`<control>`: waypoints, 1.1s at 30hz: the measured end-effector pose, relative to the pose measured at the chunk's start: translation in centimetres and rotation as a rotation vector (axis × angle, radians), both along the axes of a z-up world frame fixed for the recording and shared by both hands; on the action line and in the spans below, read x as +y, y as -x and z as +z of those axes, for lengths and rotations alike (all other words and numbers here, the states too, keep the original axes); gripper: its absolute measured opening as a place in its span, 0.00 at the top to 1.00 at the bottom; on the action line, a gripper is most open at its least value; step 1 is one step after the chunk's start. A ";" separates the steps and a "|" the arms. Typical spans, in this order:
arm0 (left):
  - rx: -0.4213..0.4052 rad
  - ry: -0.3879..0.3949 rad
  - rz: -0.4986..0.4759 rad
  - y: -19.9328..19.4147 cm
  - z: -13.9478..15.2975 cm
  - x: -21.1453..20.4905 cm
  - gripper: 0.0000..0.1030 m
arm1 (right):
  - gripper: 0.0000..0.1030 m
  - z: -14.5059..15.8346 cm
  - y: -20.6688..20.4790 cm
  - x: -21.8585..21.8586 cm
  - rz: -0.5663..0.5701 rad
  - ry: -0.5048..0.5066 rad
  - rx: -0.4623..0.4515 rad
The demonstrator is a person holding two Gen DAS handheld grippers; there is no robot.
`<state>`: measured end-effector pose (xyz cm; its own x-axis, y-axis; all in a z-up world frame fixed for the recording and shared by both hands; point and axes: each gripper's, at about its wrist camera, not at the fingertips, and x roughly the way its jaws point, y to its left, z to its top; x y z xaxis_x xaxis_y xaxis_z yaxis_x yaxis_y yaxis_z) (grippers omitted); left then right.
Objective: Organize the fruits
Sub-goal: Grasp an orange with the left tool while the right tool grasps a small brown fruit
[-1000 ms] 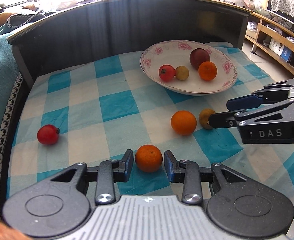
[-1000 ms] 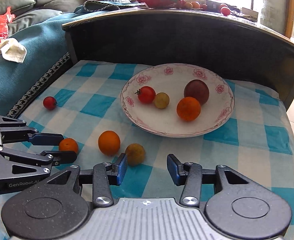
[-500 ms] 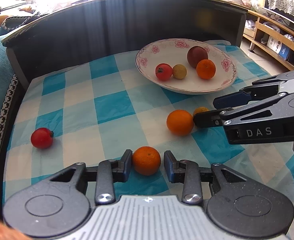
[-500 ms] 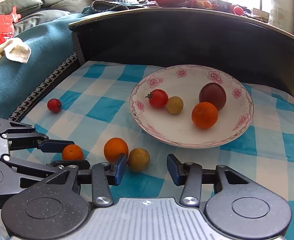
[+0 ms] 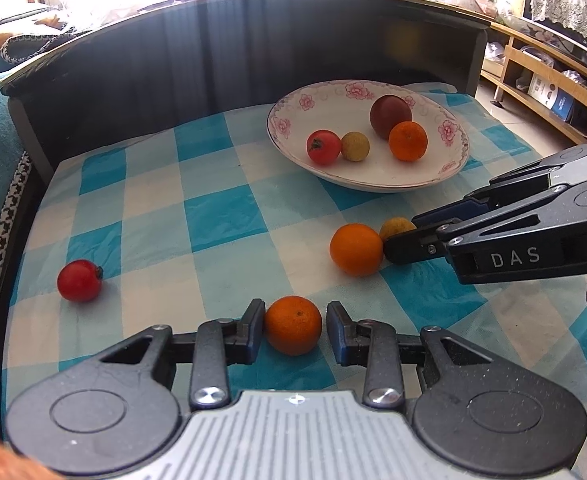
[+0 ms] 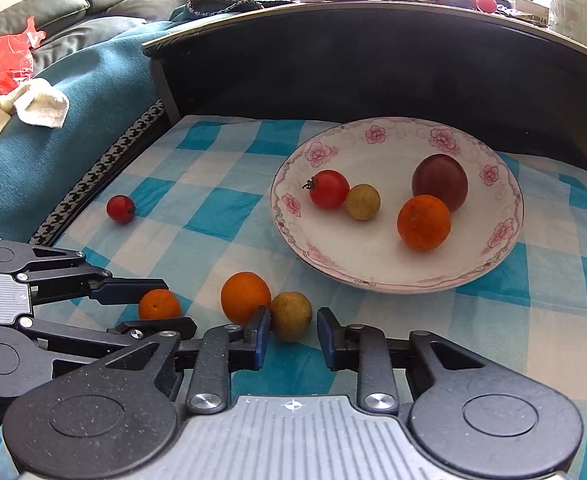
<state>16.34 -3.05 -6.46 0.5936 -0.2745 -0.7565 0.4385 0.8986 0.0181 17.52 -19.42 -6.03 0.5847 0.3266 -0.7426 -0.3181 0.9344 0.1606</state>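
Gripping two loose fruits on the near side of the plate (image 6: pixel 373 248)

Nearest the plate's left, the left gripper (image 5: pixel 293 330) pinches a small orange (image 5: pixel 292 324), though one pad's contact is hard to confirm. To its right, the right gripper (image 6: pixel 293 330) is closing its jaws on a tan fruit (image 6: pixel 291 316), which touches a bigger orange (image 6: pixel 245 297). Lift both straight up before swinging toward the plate, so the bigger orange is not knocked rolling. Lower each fruit into a bare patch of the plate and release it low. A tomato (image 5: pixel 79 280) lies well left of the plate. The checked cloth (image 5: pixel 221 216) is soft and wrinkled. A dark curved board (image 5: pixel 253 40) stands behind the plate, with a sofa (image 6: pixel 73 92) to the left and shelves (image 5: pixel 533 64) to the right.
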 end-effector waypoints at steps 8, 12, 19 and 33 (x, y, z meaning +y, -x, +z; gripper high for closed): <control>0.002 0.008 -0.006 0.1 0.1 0.1 0.62 | 0.82 -0.3 -0.2 -0.2 -0.011 -0.051 0.040; 0.012 0.027 -0.012 0.4 0.5 0.3 0.62 | 0.83 0.1 0.0 -0.2 -0.013 -0.051 0.066; 0.030 0.052 -0.060 2.0 0.6 -0.1 0.63 | 0.83 0.9 2.2 -0.8 -0.003 0.009 0.093; 0.016 0.018 -0.114 3.0 0.2 -1.4 0.62 | 0.80 0.3 3.2 -0.1 0.043 0.044 0.065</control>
<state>13.36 -4.45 -6.28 0.5455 -0.3535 -0.7599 0.5381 0.8429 -0.0059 14.36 -19.47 -5.77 0.5209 0.3161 -0.7929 -0.3479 0.9269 0.1409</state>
